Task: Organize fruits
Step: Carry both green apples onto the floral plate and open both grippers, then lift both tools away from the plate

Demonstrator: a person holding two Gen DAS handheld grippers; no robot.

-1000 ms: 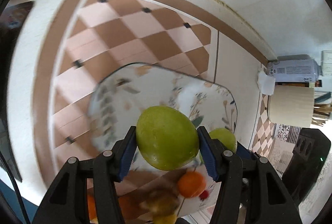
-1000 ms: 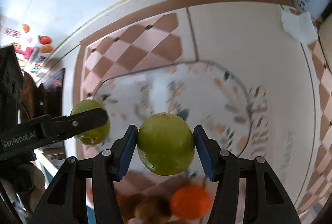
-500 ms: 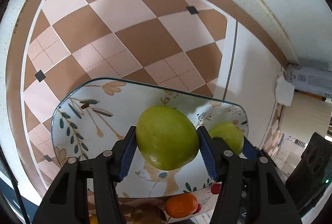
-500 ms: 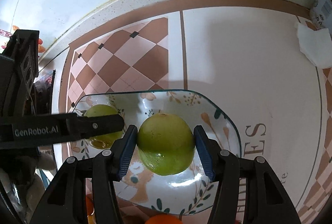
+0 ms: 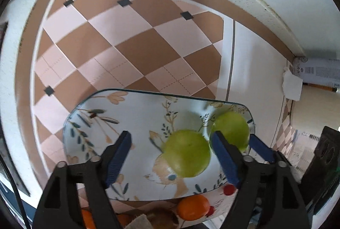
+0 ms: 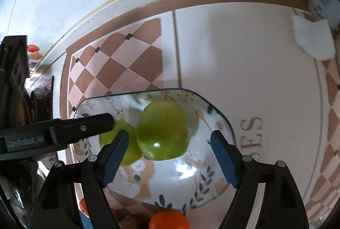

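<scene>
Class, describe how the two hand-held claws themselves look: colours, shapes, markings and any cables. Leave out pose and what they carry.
Both claws, left and right, are matte black plastic with two angular, wedge-shaped fingers faced with textured blue pads. Small silver pins dot the fingers. Seen from the right wrist view, the left claw's side bears pale "GenRobot.AI" lettering. A thin black cable runs at the left view's edge. No sleeves are visible.

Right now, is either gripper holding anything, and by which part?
Nothing is held. The left gripper and right gripper are open; both green fruits lie on the plate.

Left tool (image 5: pixel 172 156) with jaws spread wide, right tool (image 6: pixel 170 156) likewise spread, side by side, gripping nothing
</scene>
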